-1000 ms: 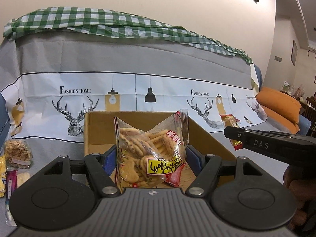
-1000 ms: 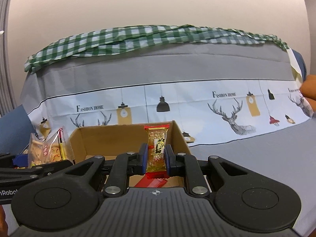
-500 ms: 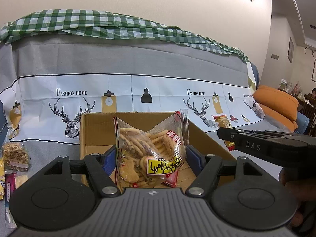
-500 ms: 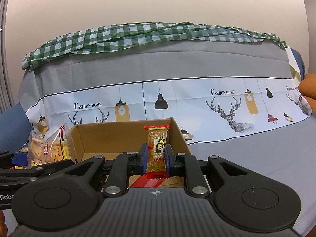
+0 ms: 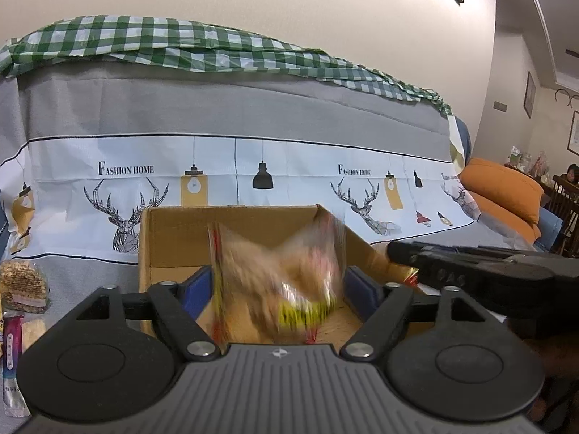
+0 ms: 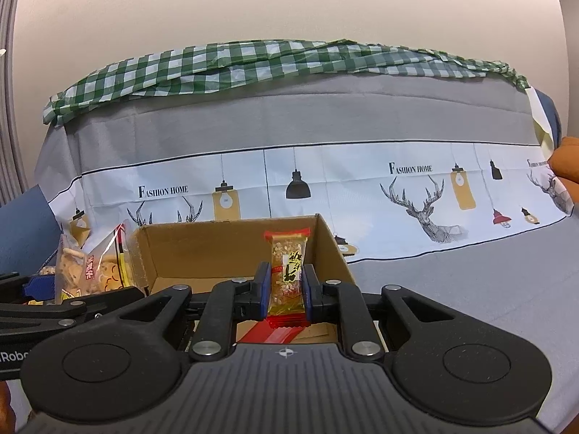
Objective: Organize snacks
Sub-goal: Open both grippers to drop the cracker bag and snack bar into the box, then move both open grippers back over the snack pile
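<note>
We see a grey printed cloth (image 5: 253, 115), a checked cloth (image 5: 202, 50) above, and a cream wall. Cardboard box (image 6: 231, 249): centre. Left gripper (image 5: 277, 289): jaws just widened; the biscuit bag (image 5: 278, 282), sharp before, now blurs loose between them. Right gripper (image 6: 286, 289) clamps an upright snack bar (image 6: 287, 271), jaws just easing.

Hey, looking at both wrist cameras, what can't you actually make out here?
- Cracker bag, left wrist view: motion-blurred between the left gripper's just-opening jaws; label unreadable, contact with the pads unclear.
- Cardboard box floor, both views: mostly hidden by gripper bodies.
- Red wrapper, right wrist view: partly covered by the snack bar in the right gripper.
- Packets, left wrist view: cut off by the left edge.
</note>
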